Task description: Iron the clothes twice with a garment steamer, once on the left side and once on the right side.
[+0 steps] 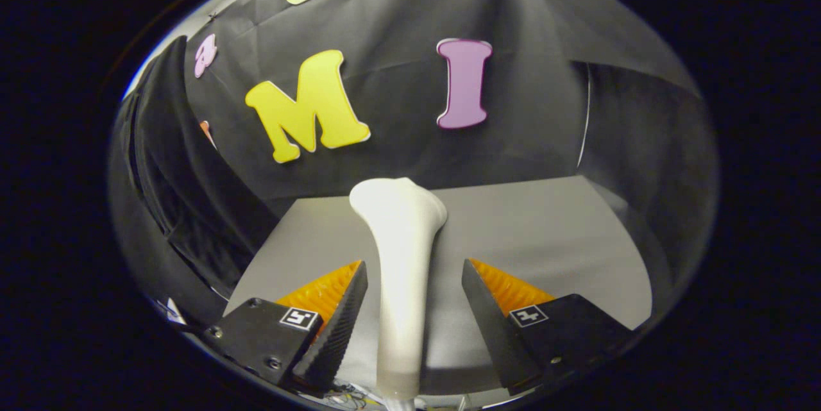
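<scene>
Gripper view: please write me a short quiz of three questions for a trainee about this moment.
1. True or false: both fingers press on the white garment steamer.
2. Where does the steamer stand?
A. between the fingers of the gripper
B. far beyond the fingers, against the wall
C. outside the left finger
3. Fill in: the steamer stands on the ____ table.

Key:
1. False. The left finger lies close to the handle, perhaps touching it, but a clear gap shows on the right side.
2. A
3. grey
</scene>
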The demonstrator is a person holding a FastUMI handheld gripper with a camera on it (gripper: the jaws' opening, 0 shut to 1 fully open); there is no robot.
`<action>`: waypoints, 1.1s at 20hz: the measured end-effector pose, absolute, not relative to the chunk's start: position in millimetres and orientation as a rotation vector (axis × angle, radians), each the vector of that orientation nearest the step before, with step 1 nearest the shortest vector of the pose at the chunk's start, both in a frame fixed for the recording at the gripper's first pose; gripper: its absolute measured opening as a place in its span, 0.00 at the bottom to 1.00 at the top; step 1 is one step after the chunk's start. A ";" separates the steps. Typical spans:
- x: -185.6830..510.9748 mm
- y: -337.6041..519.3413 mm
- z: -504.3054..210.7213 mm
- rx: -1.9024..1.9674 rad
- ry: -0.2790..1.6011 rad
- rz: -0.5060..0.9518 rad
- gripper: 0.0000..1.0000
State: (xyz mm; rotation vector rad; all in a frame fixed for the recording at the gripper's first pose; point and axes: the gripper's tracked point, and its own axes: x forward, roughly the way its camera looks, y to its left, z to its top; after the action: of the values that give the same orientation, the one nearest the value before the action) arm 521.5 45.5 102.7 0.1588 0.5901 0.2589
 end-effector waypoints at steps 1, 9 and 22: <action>520.6 50.4 96.0 0.179 0.630 0.280 0.92; 520.3 55.1 86.7 0.258 0.713 0.280 0.50; 496.2 46.4 126.6 0.236 0.537 0.247 0.30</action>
State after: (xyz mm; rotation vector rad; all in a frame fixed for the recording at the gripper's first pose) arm 496.2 46.4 126.6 0.2360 0.5374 0.2468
